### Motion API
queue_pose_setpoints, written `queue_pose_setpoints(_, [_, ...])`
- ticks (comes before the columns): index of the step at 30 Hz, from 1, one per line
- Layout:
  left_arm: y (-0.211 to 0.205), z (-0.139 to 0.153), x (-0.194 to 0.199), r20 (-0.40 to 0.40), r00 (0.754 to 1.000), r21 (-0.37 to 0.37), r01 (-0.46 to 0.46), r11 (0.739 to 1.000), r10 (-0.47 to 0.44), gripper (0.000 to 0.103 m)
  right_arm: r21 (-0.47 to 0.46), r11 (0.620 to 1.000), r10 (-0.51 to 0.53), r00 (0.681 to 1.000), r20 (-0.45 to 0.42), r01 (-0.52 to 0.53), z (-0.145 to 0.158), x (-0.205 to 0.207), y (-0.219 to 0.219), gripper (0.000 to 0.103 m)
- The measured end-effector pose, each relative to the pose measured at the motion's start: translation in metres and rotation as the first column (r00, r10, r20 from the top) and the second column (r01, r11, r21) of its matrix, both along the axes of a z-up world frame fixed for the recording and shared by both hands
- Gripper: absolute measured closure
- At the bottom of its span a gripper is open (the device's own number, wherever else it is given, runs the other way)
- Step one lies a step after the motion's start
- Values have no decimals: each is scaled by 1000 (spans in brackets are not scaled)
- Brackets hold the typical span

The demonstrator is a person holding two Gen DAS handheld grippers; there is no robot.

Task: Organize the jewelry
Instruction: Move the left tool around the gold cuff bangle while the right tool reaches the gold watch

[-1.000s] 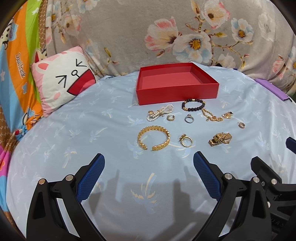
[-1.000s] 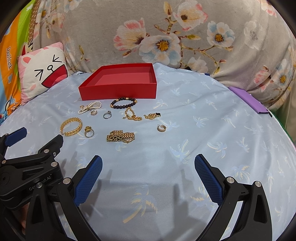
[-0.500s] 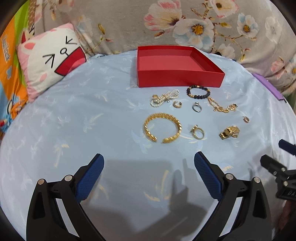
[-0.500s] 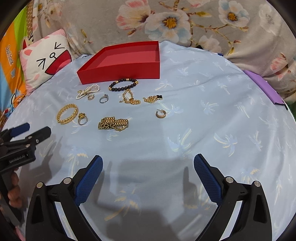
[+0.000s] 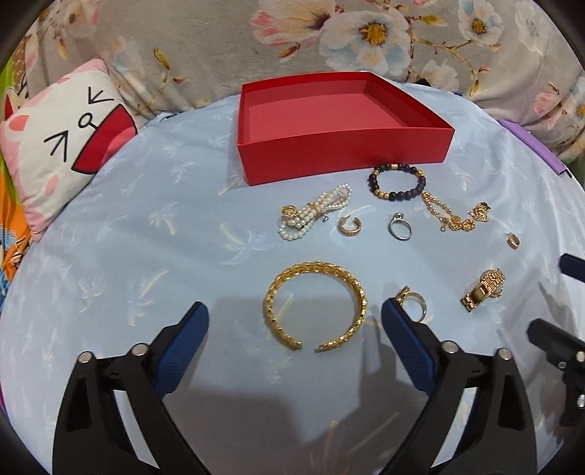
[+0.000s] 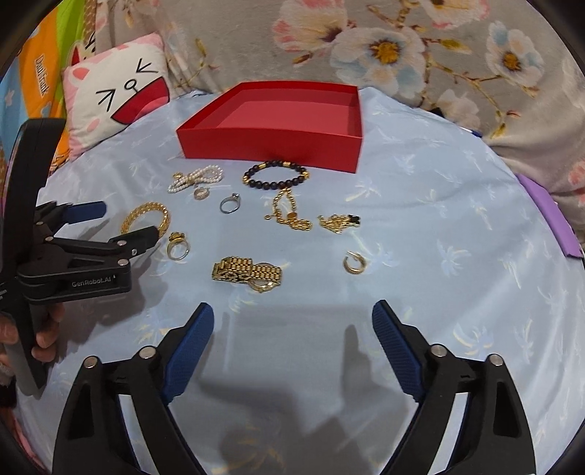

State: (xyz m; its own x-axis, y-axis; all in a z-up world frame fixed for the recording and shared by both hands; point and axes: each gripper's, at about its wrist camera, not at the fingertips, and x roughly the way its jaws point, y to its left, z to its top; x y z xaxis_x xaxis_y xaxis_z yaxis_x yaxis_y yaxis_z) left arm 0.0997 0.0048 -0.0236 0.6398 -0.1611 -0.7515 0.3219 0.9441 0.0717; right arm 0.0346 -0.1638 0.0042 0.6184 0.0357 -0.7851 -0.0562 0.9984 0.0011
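Pale blue cloth (image 5: 128, 255) printed with palm trees covers the work surface, with floral fabric (image 5: 365, 33) rising behind it and a cat-face cushion (image 5: 62, 146) at the far left. The left gripper (image 5: 294, 321) has just been closing a little yet stands wide, holding nothing; the open gold bangle (image 5: 314, 305) lies on the cloth between its blue pads, with neither pad seen pressing on it. The right gripper (image 6: 292, 321) has likewise been narrowing, is still wide and empty, and the gold watch (image 6: 248, 274) lies just beyond its tips. An open red box (image 5: 340, 128) sits at the far side. Near it lie a dark bead bracelet (image 5: 396, 182), a pearl strand (image 5: 314, 215), a gold hoop earring (image 5: 349, 226), a silver ring (image 5: 400, 228) and a gold chain (image 5: 453, 215). A gold ring (image 5: 413, 305) sits beside the left gripper's right pad, partly hidden by it. A second hoop earring (image 6: 354, 263) lies to the right of the watch. A purple strip (image 6: 552, 215) lies at the right edge.
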Motion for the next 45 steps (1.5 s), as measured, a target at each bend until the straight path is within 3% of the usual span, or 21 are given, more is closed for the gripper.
queue_pose_setpoints(3, [2,-5,6,-52,999,-39,14,999,-16,31,19,999,39,999,-11,-39,-4,10,6,32])
queue_pose_setpoints(8, [5,-4,5,-39,999,-64,17,998,-19,47,12,996,92,996,3,-92,-7,27,15,41])
queue_pose_setpoints(18, [16,0,3,-37,999,-123,12,992,-16,47,122,987,105,994,-31,-101,-16,39,3,44])
queue_pose_setpoints(25, [23,4,0,-11,1000,-134,0,991,-1,47,115,985,131,991,-14,-129,-18,39,5,44])
queue_pose_setpoints(29, [22,3,0,-10,1000,-131,6,991,-8,47,118,981,157,988,-6,-156,-17,38,9,59])
queue_pose_setpoints(34, [21,2,-1,-9,1000,-130,8,991,-10,47,102,981,165,986,-12,-163,-13,35,11,65])
queue_pose_setpoints(38, [21,2,-1,-10,1000,-131,10,991,-12,47,133,970,207,978,-18,-203,-13,32,13,65])
queue_pose_setpoints(45, [20,1,-1,-7,1000,-130,17,991,-18,47,127,966,232,972,-29,-227,-17,33,11,56])
